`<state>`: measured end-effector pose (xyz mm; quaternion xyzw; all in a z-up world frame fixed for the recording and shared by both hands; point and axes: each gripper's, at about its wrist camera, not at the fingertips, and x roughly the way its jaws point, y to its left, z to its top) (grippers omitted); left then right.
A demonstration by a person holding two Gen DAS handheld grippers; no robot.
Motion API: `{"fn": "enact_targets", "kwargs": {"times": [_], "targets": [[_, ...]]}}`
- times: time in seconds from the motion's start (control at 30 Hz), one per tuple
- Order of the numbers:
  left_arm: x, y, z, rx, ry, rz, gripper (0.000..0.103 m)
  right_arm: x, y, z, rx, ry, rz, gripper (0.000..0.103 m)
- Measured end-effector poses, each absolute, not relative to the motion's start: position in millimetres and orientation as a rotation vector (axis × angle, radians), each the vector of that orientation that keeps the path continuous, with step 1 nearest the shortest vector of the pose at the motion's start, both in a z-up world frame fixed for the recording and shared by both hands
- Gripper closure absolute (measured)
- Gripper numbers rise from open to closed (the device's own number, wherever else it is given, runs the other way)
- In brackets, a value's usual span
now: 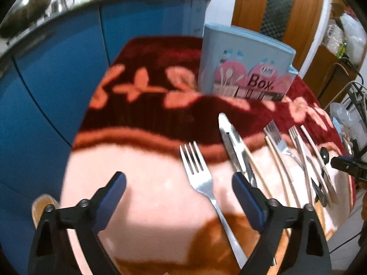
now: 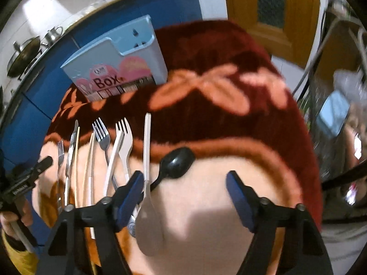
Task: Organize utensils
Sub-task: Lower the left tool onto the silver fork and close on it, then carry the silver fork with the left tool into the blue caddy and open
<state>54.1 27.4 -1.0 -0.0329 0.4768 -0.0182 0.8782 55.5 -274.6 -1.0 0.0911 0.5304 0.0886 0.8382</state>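
Several utensils lie in a row on a red and pink flowered cloth (image 1: 146,114). My left gripper (image 1: 179,183) is open above a steel fork (image 1: 199,174), whose handle runs between the fingers. A steel knife (image 1: 231,142) lies by the right finger, with chopsticks (image 1: 282,167) and more forks farther right. My right gripper (image 2: 183,183) is open and empty over the pink cloth (image 2: 206,206). A black spoon (image 2: 176,162) and a white spoon (image 2: 148,206) lie by its left finger. A pale blue utensil box (image 1: 243,64) stands upright at the back; it also shows in the right wrist view (image 2: 119,66).
Blue cabinets (image 1: 57,68) with pots on top stand behind and left of the table. A wooden door (image 1: 296,6) is at the back right. The left gripper (image 2: 25,178) shows at the left edge of the right wrist view.
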Motion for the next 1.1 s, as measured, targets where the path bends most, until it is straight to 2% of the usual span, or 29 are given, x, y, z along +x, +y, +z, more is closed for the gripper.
{"fn": "enact_targets", "kwargs": {"times": [0.13,0.23,0.43,0.5,0.53,0.57,0.63,0.67,0.8,0.9,1.1], "targets": [[60,31,-12,-0.148,1.085,-0.079,0.030,59,-274,-8,0.214,1.162,0.173,0.034],[63,30,-13,-0.158,1.097,-0.085,0.037,60,-273,-9,0.215,1.165,0.166,0.036],[73,22,-16,-0.125,1.129,-0.082,0.040,70,-273,-9,0.218,1.153,0.143,0.042],[77,17,-16,-0.100,1.134,-0.082,0.043,73,-274,-7,0.218,1.143,0.138,0.050],[79,15,-16,-0.093,1.132,-0.081,0.049,73,-277,-6,0.223,1.136,0.135,0.053],[81,14,-16,-0.093,1.133,-0.082,0.051,74,-278,-5,0.227,1.137,0.133,0.064],[83,14,-15,-0.108,1.131,-0.094,0.065,77,-280,-5,0.268,1.129,0.161,0.065],[84,15,-15,-0.119,1.131,-0.103,0.068,79,-280,-5,0.280,1.130,0.167,0.066],[86,19,-13,-0.168,1.106,-0.139,0.091,82,-277,-5,0.316,1.108,0.210,0.073],[86,27,-12,-0.234,1.075,-0.173,0.098,81,-271,-3,0.309,1.077,0.231,0.075],[75,28,-2,-0.268,0.997,-0.219,0.102,75,-261,12,0.270,0.981,0.243,0.082]]}}
